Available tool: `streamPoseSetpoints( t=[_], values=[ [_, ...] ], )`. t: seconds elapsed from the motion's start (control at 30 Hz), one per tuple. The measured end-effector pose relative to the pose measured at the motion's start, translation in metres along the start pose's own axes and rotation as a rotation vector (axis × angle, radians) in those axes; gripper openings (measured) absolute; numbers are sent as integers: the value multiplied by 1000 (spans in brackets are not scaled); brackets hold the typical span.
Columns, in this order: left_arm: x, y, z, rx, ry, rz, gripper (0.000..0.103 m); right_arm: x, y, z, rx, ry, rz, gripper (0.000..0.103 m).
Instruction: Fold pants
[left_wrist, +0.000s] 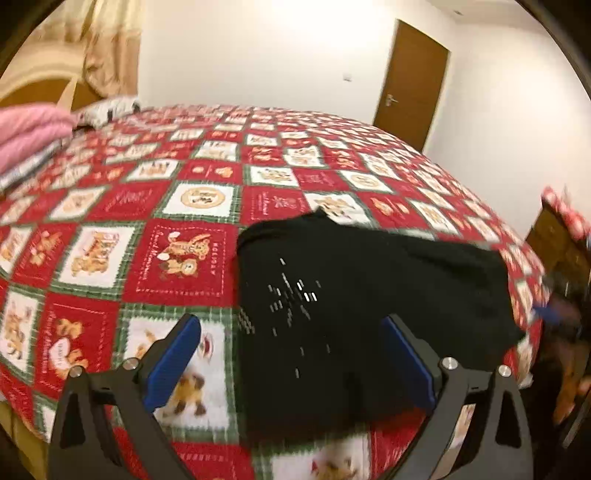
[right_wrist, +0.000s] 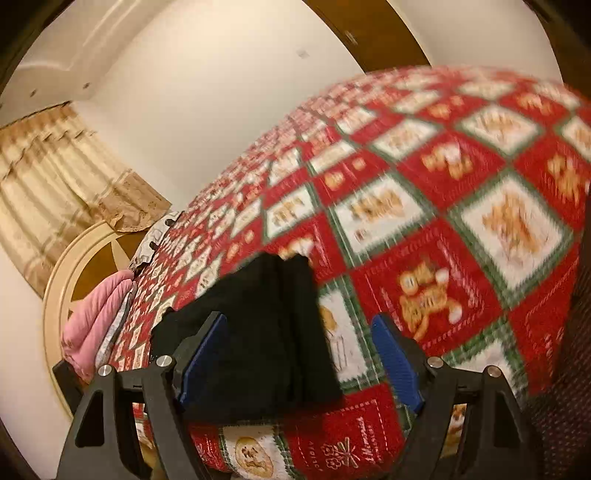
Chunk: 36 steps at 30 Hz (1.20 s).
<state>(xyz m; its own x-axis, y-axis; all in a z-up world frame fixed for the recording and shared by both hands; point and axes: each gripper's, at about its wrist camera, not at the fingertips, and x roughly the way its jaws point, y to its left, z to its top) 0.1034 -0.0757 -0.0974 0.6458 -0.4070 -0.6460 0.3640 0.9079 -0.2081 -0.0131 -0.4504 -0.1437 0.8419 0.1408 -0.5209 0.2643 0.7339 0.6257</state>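
Black pants (left_wrist: 369, 302) lie folded into a compact rectangle on a bed with a red, green and white Christmas quilt (left_wrist: 147, 206). My left gripper (left_wrist: 291, 325) hovers over the pants' near left part, open wide. Its blue pads (left_wrist: 173, 365) touch nothing. In the right wrist view the pants (right_wrist: 258, 332) show as a narrow folded stack. My right gripper (right_wrist: 299, 321) is open over their near end, with the left pad (right_wrist: 203, 362) above the cloth and the right pad over the quilt (right_wrist: 443, 258). Neither gripper holds anything. Both views are motion-blurred.
Folded pink bedding (left_wrist: 29, 136) sits at the head of the bed by a cream and brown headboard (right_wrist: 74, 280). A brown door (left_wrist: 413, 81) stands in the far wall. Curtains (right_wrist: 55, 177) hang behind the headboard. The bed's near edge runs just below both grippers.
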Motion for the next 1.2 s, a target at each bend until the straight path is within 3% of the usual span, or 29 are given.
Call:
streamPoseSetpoints(
  t=[0.1, 0.23, 0.27, 0.33, 0.47, 0.6, 0.73, 0.8, 0.9, 0.97, 1.0, 1.2],
  values=[
    [15, 12, 14, -93, 25, -44, 100, 11, 0, -4, 4, 36, 26, 81],
    [38, 23, 12, -181, 84, -59, 100, 36, -6, -22, 50, 90, 15, 82],
    [39, 23, 9, -180, 68, -55, 101, 41, -6, -28, 53, 82, 4, 82],
    [38, 16, 6, -135, 48, -47, 103, 39, 1, -36, 14, 37, -11, 86],
    [42, 1, -1, 12, 49, 28, 103, 46, 21, -43, -80, 83, -37, 94],
    [40, 1, -3, 25, 35, 41, 103, 48, 26, -44, -102, 111, -15, 94],
    [41, 2, -4, 33, 29, 45, 103, 42, 10, -37, 11, 116, 96, 93],
    [41, 2, -5, 36, 22, 42, 103, 41, 9, -37, 23, 125, 118, 90],
    [42, 1, -6, 42, 14, 47, 103, 39, 25, -39, -44, 140, 149, 76],
    [42, 0, -7, 44, 13, 49, 103, 39, 39, -41, -139, 139, 106, 47],
    [42, 0, -7, 44, 13, 49, 103, 40, 41, -42, -155, 140, 81, 42],
    [41, 0, -10, 50, -13, 48, 103, 44, 24, -40, -100, 124, 64, 40]
  ],
)
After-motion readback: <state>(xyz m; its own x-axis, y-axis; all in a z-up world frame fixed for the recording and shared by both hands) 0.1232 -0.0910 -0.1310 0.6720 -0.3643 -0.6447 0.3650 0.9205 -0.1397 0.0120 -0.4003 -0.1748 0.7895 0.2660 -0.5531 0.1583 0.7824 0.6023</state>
